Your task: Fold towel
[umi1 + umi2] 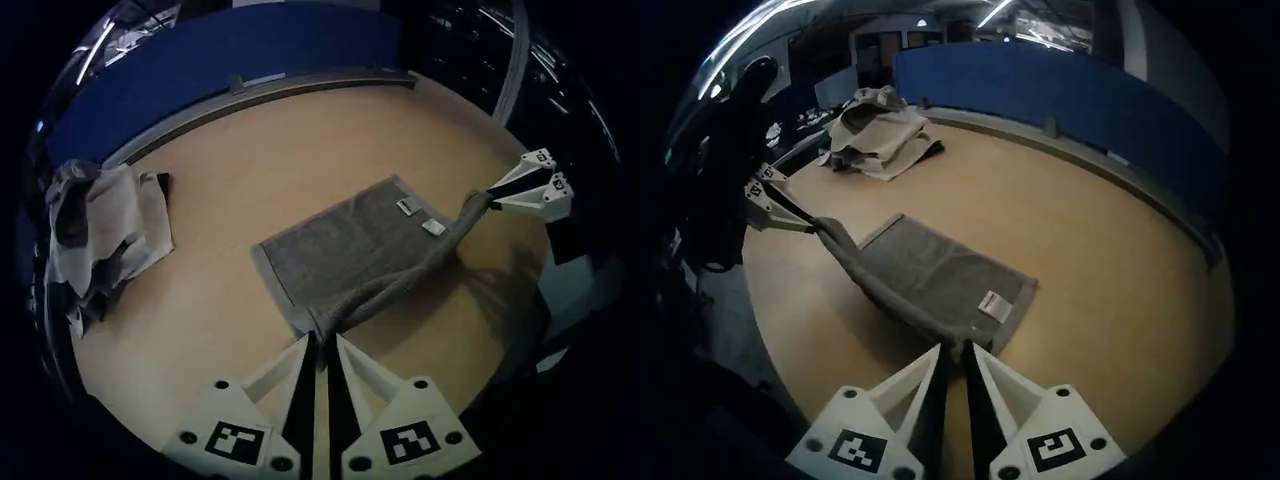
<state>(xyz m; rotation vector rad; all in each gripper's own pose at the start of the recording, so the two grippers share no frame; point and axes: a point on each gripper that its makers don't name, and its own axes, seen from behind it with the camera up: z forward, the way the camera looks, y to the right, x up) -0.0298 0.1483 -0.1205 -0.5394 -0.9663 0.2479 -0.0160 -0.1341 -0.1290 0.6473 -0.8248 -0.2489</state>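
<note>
A grey towel [352,244] lies on the light wooden table [240,184], with two small white labels on its upper face. Its near edge is lifted into a taut roll between the two grippers. My left gripper [322,340] is shut on one corner of that lifted edge. In the left gripper view the right gripper [490,197] holds the other corner at the right. In the right gripper view my right gripper [955,347] is shut on the towel [936,276] corner, and the left gripper [810,227] pinches the far corner at the left.
A heap of crumpled light-grey cloths [104,228] sits at the table's left end, also the heap [876,136] at the back in the right gripper view. A blue partition [224,64] runs behind the table. A person's dark figure [720,160] stands at the left table edge.
</note>
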